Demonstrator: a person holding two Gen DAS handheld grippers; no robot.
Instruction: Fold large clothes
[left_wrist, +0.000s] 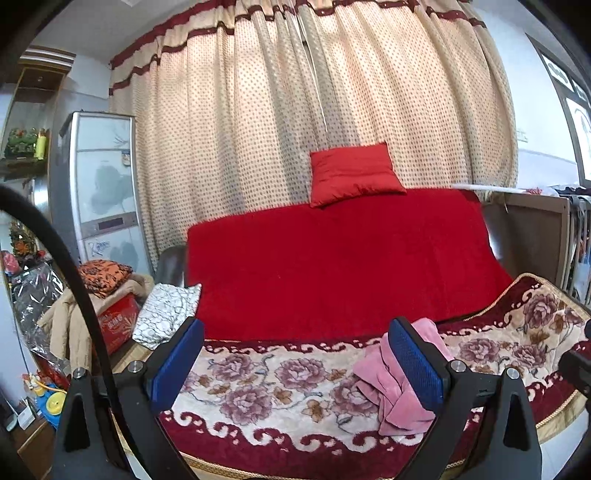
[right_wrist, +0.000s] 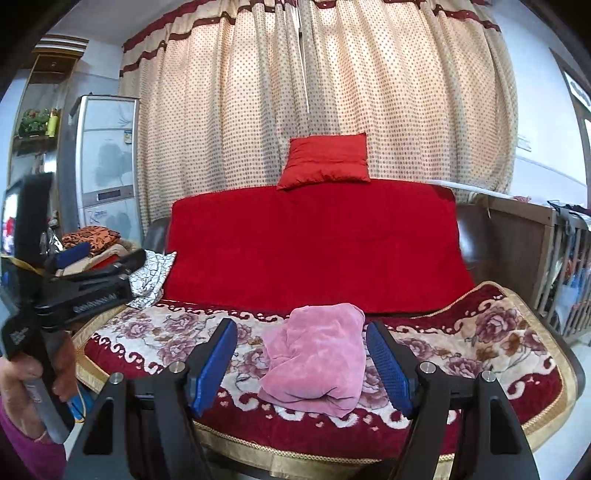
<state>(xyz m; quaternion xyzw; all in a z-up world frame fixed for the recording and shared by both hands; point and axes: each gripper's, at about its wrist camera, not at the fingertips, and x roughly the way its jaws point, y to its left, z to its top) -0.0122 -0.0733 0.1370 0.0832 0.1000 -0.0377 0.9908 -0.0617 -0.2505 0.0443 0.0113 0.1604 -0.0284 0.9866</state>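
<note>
On the floral blanket (right_wrist: 491, 332) that covered the sofa seat, a pink garment (right_wrist: 317, 354) lay folded into a thick, rumpled bundle, near the front edge and well clear of the red throw (right_wrist: 314, 240) draped over the backrest. The right claw (right_wrist: 301, 363) hung in the air in front of the bundle with its blue pads apart, gripping nothing. The left claw (left_wrist: 295, 363) was released too, its jaws spread wide and empty, with the garment showing past its right-hand pad (left_wrist: 415, 363). A hand (right_wrist: 26, 387) held the left tool's grip at the edge of the right view. A red cushion (right_wrist: 327, 158) sat atop the backrest against the dotted curtain (right_wrist: 332, 81).
</note>
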